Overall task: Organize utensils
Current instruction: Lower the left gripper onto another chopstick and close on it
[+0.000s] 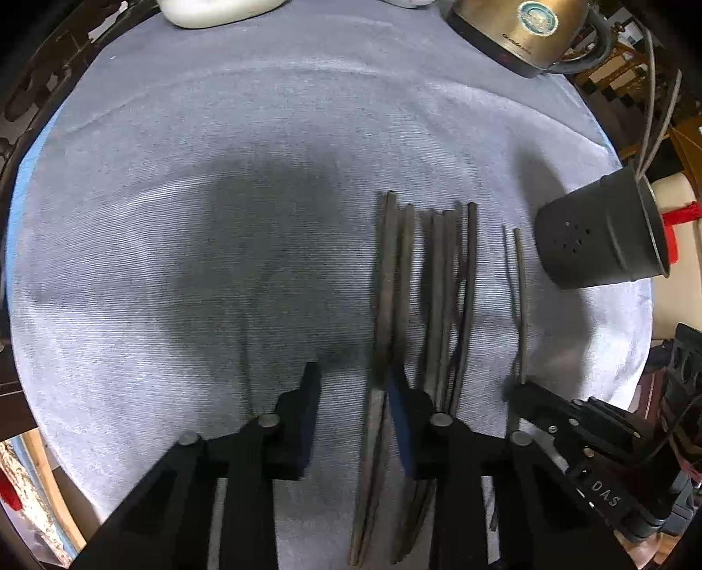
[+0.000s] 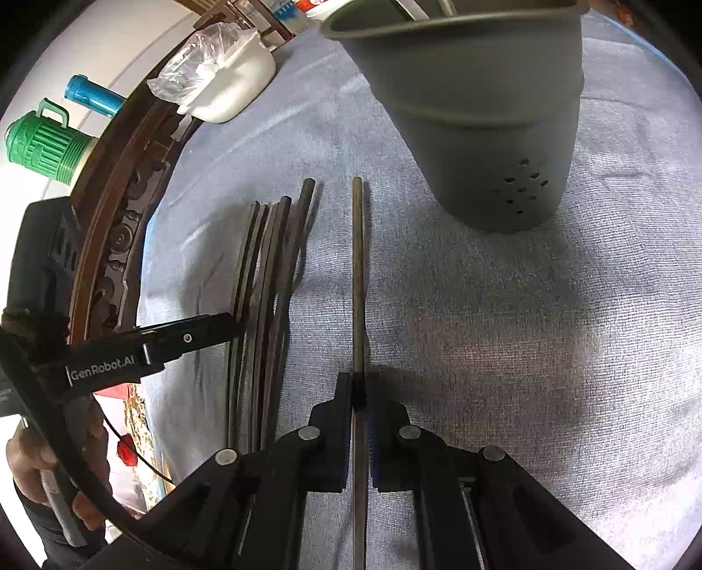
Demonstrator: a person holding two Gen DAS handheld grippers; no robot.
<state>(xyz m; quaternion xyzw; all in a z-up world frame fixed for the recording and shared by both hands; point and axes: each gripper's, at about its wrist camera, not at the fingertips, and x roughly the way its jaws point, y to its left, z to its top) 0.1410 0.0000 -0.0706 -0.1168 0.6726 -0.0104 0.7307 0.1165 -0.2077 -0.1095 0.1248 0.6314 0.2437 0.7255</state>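
Note:
Several dark chopsticks [image 1: 438, 289] lie side by side on the blue-grey cloth [image 1: 197, 197]. My left gripper [image 1: 353, 386] points down at their near ends with its jaws apart. The leftmost chopstick [image 1: 386, 272] runs along the inner face of the right finger, and bare cloth shows across the rest of the gap. My right gripper [image 2: 357, 386] is shut on a single chopstick [image 2: 357, 263] that lies apart from the bundle [image 2: 272, 272]. The stick points toward the grey perforated holder [image 2: 482, 122], which stands just ahead. The same holder [image 1: 601, 236] is at the right in the left wrist view.
A brass-coloured kettle [image 1: 517, 30] and a white container [image 2: 232, 83] stand at the cloth's far side. A carved wooden table rim [image 2: 114, 210] borders the cloth, with a green jug [image 2: 44, 144] and a blue bottle [image 2: 92, 94] beyond. A person's hand [image 2: 26, 456] holds the left gripper.

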